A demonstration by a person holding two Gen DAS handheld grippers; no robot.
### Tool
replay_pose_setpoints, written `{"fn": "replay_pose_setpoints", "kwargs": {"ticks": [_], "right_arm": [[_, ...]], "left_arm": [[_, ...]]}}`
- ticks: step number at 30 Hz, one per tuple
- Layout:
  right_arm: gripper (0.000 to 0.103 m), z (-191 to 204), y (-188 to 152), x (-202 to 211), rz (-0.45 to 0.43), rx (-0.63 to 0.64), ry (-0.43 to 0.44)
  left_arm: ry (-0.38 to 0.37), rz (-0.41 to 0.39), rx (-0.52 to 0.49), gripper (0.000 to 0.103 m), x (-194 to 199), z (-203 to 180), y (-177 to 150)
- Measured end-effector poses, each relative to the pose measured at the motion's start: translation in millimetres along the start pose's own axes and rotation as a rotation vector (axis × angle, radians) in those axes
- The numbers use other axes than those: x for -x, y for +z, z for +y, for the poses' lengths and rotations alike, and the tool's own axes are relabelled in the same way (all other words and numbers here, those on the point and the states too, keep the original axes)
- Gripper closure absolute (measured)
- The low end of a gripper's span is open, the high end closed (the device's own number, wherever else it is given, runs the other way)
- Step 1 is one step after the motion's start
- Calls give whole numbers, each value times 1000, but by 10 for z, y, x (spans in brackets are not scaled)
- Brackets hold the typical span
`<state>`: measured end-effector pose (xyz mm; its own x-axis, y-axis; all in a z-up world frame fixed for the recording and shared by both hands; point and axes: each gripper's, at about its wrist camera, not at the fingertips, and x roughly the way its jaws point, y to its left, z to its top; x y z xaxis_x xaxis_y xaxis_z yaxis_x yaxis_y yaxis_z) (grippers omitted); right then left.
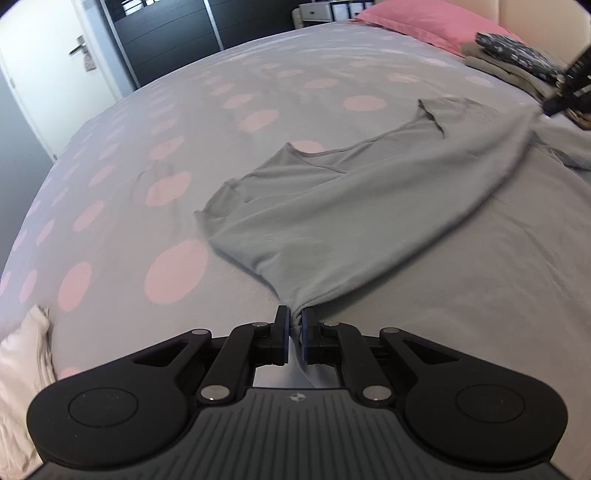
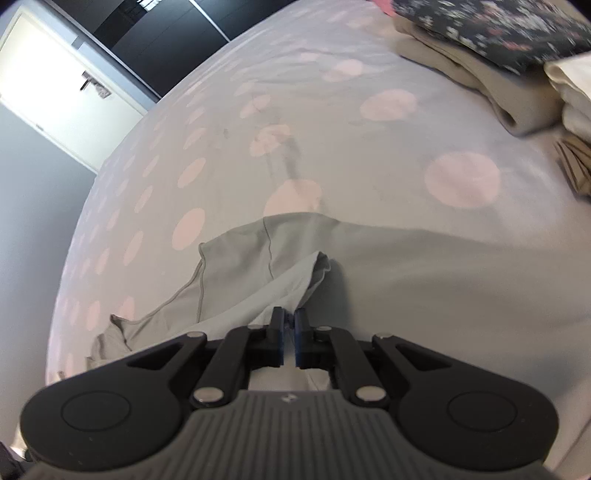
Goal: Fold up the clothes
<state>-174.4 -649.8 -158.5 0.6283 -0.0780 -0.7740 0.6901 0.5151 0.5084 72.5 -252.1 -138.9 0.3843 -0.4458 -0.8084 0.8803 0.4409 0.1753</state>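
A grey T-shirt (image 1: 369, 206) lies spread on the bed, its neckline facing the far side. My left gripper (image 1: 294, 325) is shut on a bottom corner of the shirt, and the cloth pulls taut away from its blue pads. In the right wrist view the T-shirt (image 2: 236, 266) bunches up toward my right gripper (image 2: 289, 325), whose jaws stand nearly together with a fold of the grey cloth pinched between them. The right gripper also shows as a dark blurred shape (image 1: 569, 86) at the shirt's far right end.
The bed cover (image 1: 177, 155) is grey with pink dots. A pile of folded clothes (image 2: 491, 55) sits at the right, near a pink pillow (image 1: 424, 22). Pale cloth (image 1: 22, 362) lies at the near left edge. A white door (image 1: 44, 74) and dark wardrobe stand beyond.
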Motion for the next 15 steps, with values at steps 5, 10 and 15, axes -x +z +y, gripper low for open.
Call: {"fn": "replay_pose_setpoints", "kwargs": {"ticks": [5,10,15], "right_arm": [[97,-198,-154,-253,99,44,-115],[94,-227,-152,-287,94,75,-130],[90,-254,-109,-175,34,92,-167]], "left_arm": [[-1,30,0,99,-100,7,-51],[0,44,-17,96,-131,-16,-72],[-9,44,40,85,-5,105,-51]]}}
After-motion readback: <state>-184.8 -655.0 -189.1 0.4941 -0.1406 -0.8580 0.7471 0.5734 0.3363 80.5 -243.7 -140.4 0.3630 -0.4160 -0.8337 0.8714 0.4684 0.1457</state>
